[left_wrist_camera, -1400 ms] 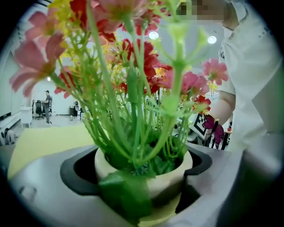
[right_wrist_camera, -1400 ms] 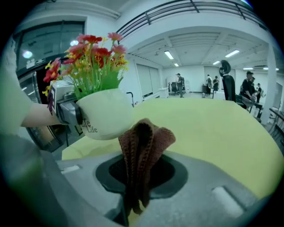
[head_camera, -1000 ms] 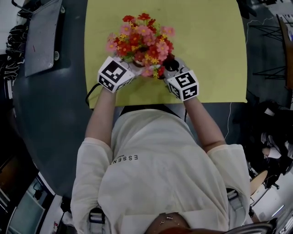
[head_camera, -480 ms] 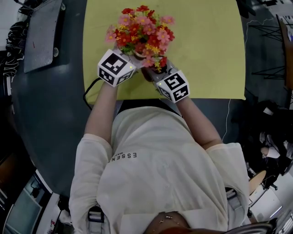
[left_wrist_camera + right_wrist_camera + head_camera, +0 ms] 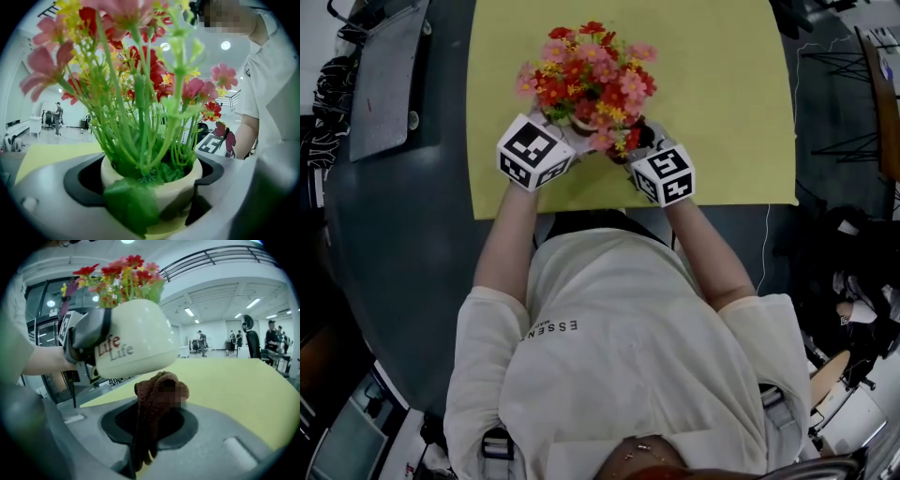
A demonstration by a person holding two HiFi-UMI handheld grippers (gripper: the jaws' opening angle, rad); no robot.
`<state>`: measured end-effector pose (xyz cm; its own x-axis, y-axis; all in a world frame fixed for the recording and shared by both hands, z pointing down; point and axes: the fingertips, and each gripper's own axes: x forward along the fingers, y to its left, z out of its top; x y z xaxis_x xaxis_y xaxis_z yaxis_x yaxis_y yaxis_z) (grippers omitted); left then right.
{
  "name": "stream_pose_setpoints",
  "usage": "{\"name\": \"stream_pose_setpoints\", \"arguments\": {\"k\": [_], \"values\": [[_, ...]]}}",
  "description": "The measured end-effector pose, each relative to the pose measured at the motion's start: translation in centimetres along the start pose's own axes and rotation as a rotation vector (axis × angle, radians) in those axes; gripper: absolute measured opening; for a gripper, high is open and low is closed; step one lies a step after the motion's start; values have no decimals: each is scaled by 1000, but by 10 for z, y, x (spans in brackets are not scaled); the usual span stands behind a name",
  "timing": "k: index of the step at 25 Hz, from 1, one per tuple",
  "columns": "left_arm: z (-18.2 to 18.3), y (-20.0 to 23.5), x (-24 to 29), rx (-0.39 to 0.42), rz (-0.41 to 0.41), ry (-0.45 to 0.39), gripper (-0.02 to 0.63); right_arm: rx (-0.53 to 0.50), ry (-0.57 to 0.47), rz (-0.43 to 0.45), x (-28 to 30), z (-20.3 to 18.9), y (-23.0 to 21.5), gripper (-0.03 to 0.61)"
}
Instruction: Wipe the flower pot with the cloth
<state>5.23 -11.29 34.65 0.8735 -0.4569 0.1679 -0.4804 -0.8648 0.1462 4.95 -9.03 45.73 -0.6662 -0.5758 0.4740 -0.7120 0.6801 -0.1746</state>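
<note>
Left gripper [image 5: 565, 139]: jaws set wide, clamped on the one pot [image 5: 136, 341], which is held tilted above the mat [image 5: 722, 112]. Right gripper [image 5: 645, 150]: jaws pinched on the one cloth [image 5: 157, 399], bunched just under the pot.

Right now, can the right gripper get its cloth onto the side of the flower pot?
Probably yes. The right gripper holds the cloth just under the cream side of the flower pot, nothing between them. The left gripper clamps the pot, so its jaw covers one patch.
</note>
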Motion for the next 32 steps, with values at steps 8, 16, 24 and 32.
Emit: {"name": "stream_pose_setpoints", "arguments": {"k": [8,16,24,32], "values": [[18,-11,-4,-11,-28,-40,571,-44,-156,-89,-13,44,-28,60],[22,-15,-3,-35,-50,-63,571,-71,-177,0,-1,48,1,60],[19,-6,0,-60,-31,-73,571,-96,-174,163,4,36,37,60],[8,15,-8,-56,-9,-49,571,-83,-86,130,10,15,14,60]]}}
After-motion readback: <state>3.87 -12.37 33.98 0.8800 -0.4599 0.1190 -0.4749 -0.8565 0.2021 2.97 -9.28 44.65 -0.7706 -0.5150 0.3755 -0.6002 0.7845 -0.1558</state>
